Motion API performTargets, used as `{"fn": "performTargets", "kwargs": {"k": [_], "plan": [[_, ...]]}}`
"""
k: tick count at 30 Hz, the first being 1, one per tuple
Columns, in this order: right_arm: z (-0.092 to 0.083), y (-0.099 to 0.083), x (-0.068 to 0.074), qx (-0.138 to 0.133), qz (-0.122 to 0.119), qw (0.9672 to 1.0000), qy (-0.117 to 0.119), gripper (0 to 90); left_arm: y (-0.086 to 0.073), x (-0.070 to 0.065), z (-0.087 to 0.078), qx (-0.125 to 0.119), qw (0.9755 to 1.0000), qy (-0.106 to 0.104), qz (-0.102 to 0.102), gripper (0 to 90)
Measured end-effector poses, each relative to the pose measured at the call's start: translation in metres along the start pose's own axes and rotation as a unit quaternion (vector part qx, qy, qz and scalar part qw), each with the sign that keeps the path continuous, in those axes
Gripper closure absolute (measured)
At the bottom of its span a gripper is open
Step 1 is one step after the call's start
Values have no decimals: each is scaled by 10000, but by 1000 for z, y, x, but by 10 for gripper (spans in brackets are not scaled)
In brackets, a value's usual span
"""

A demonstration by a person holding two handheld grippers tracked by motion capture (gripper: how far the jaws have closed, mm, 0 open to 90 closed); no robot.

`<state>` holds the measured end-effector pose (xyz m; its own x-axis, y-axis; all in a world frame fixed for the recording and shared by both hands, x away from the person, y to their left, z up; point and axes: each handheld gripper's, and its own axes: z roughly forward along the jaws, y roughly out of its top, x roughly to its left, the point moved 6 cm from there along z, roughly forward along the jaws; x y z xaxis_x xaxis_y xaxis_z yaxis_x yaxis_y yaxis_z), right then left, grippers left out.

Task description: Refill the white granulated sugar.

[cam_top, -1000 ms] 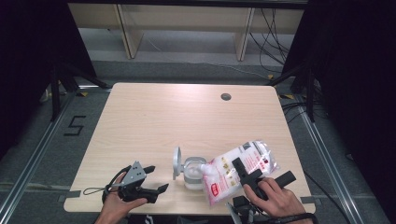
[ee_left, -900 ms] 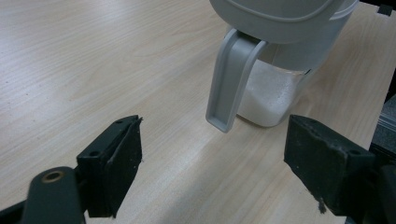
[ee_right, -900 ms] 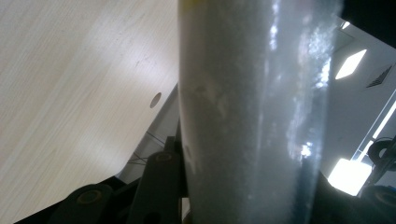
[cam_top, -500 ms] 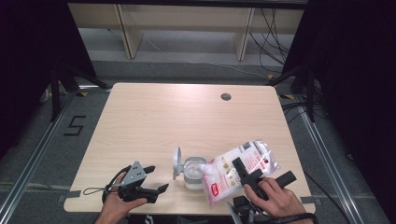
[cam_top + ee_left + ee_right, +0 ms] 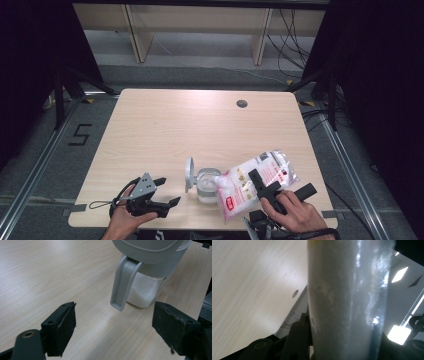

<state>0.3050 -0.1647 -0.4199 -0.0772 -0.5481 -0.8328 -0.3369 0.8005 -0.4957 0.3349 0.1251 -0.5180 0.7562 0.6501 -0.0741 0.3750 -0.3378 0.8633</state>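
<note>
My right gripper [image 5: 264, 186] clamps one clear plastic bag of white granules with red print [image 5: 252, 181], tilted so its corner meets the mouth of one clear container with a grey hinged lid [image 5: 206, 184] near the light wooden table's [image 5: 200, 125] front edge, probably for pouring. My left gripper [image 5: 167, 192], jaws apart and empty, waits beside the container.

A light wood-grain table top [image 5: 165, 135] with rounded corners carries a small round dark cable hole [image 5: 242, 104] toward two o'clock from its middle. Past its twelve o'clock edge, pale wooden shelf uprights [image 5: 134, 30] stand on grey floor. At nine o'clock, a black floor marking shaped like a five [image 5: 80, 135] sits on grey carpet.
</note>
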Motion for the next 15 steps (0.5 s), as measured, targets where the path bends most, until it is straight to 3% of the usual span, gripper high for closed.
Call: {"fn": "performTargets", "kwargs": {"k": [15], "plan": [[0,1,0,-17,12,10000,-8,728,0,0,0,-16,10000,1,-24,188]]}}
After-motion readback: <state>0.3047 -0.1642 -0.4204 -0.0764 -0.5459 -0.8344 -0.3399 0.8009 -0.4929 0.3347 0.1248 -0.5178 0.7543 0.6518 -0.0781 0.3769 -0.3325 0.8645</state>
